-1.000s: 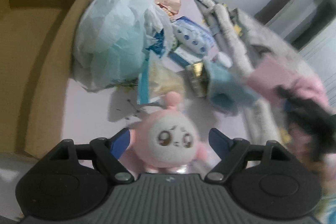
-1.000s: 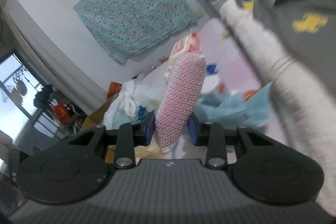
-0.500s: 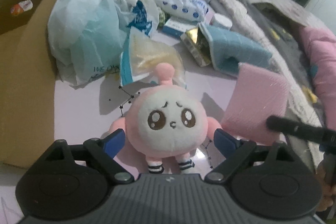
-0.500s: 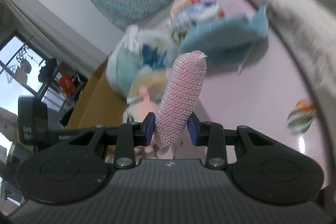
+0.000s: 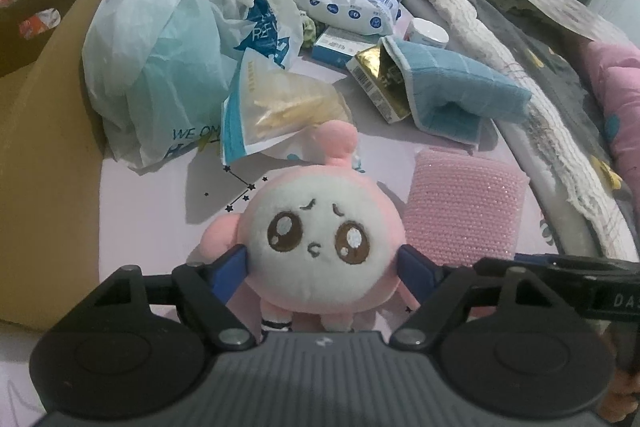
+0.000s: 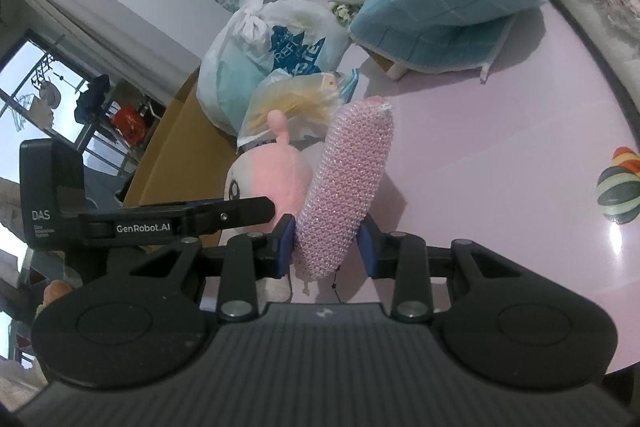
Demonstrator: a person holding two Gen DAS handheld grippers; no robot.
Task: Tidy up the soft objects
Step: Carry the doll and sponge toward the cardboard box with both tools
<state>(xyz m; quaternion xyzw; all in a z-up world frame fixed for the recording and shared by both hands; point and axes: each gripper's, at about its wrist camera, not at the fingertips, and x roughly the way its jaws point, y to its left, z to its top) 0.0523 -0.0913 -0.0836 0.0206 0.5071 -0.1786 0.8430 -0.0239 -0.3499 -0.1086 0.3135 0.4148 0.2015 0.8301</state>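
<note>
Near the front of the pale pink table [image 5: 152, 211], between the jaws of the left gripper [image 5: 322, 263]: the pink plush toy [image 5: 316, 243], upright, face toward the camera. Jaws of this gripper just brought closer together, fairly wide apart even so, with the blue pads pressed against both sides of the round head. Just beside the toy, on its right in the left wrist view: the pink mesh sponge [image 6: 344, 187], standing on end and clamped at its lower part by the right gripper [image 6: 326, 247], with the jaws narrow and the mesh bulging a little above the pads. Probably very light, both of them, and soft enough to give way under pressure, so no danger of breaking, only of being squashed or of slipping out. For the toy, best taken across the widest part of the head, as now, not by the thin limbs or the small knob on top. For the sponge, a rough surface and likely a good hold, but floppy when held only at one end. Farther back and apart from both: a blue folded cloth [image 5: 460, 95], a tied plastic bag [image 5: 160, 59] and an open cardboard box [image 5: 48, 131] at the left edge, possibly the place for the soft things.
</note>
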